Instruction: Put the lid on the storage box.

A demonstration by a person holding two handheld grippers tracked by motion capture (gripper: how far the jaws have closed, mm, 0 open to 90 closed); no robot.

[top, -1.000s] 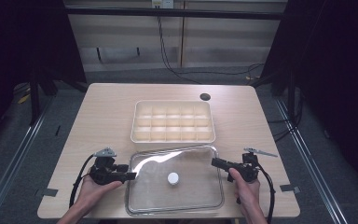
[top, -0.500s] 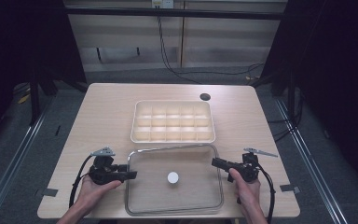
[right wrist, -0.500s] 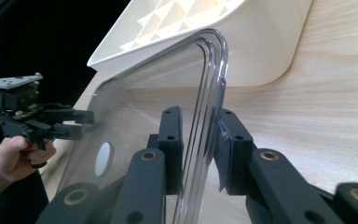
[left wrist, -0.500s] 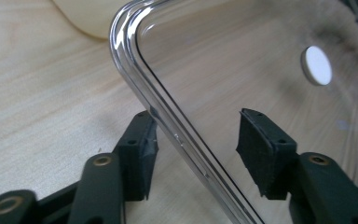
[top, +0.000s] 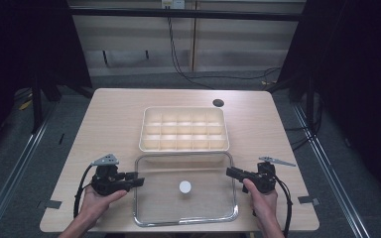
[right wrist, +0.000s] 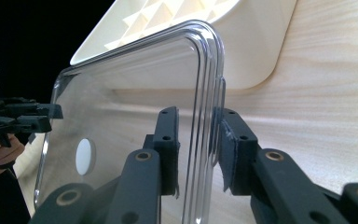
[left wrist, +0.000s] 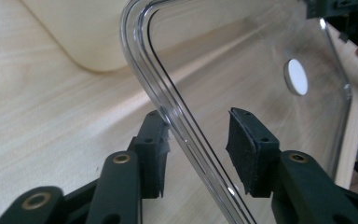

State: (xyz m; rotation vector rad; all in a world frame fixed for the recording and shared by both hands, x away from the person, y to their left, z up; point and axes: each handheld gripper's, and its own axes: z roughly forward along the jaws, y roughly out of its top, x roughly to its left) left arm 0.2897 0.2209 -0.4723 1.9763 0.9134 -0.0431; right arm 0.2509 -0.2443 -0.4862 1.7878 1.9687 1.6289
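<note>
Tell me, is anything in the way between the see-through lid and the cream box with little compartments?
Nothing visible is. The clear plastic lid lies just in front of the cream compartment tray, edges close together, with only bare wooden table around. Both sets of jaws straddle the lid's side rims.

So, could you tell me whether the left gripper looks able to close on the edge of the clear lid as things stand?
Probably yes. The left gripper already straddles the clear lid at its rim; its jaws have just been closing, one pad at the rim, the other still apart, nothing between.
</note>
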